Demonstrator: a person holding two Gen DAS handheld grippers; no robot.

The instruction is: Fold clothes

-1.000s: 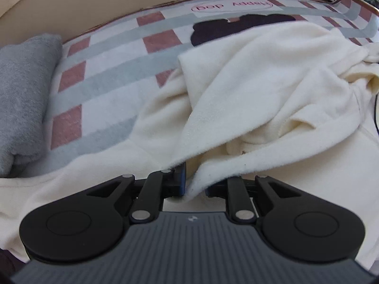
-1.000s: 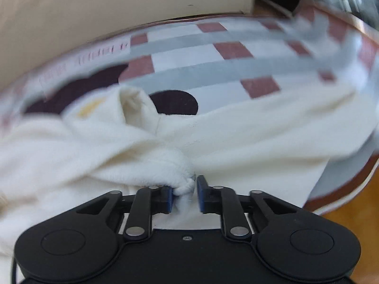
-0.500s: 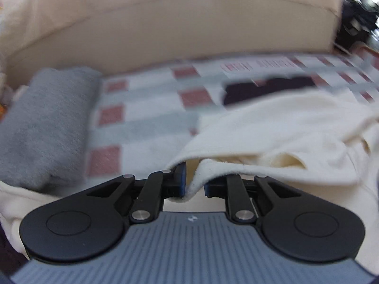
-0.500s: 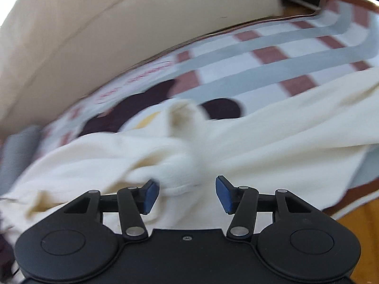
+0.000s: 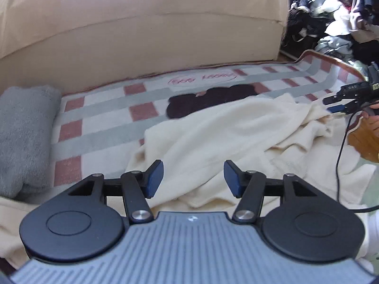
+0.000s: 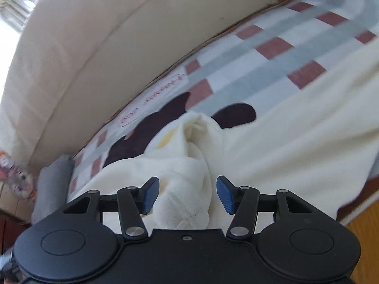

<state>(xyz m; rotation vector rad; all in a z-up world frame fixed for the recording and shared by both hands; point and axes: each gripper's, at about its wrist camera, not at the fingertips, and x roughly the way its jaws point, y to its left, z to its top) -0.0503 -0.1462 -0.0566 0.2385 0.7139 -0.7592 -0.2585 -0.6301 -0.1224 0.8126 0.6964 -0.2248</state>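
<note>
Cream fleece, a soft garment [image 5: 227,130], lies rumpled across a checked rug [image 5: 99,123] on the floor, in front of a beige sofa [image 5: 142,23]. Part of it covers a dark bear-shaped figure [image 5: 213,97] woven into the rug, below an oval of pink lettering. A folded layer runs slantwise over the rest of the garment, and a bunched roll of it rises toward the right wrist camera.

The left gripper [image 5: 193,177] hangs above the near edge of the fleece; its jaws have just been opening and stand spread, with cloth showing below the gap but not pressed by either blue pad. The right gripper [image 6: 187,193] has its jaws spread too, having just been opening; the bunched roll sits between the pads, and no pad presses on it. In the left wrist view that gripper appears at the far right edge, over the garment's far end.

A folded grey cloth [image 5: 23,137] lies at the rug's left end. A heap of dark clothes [image 5: 331,19] sits beyond the sofa's corner.
</note>
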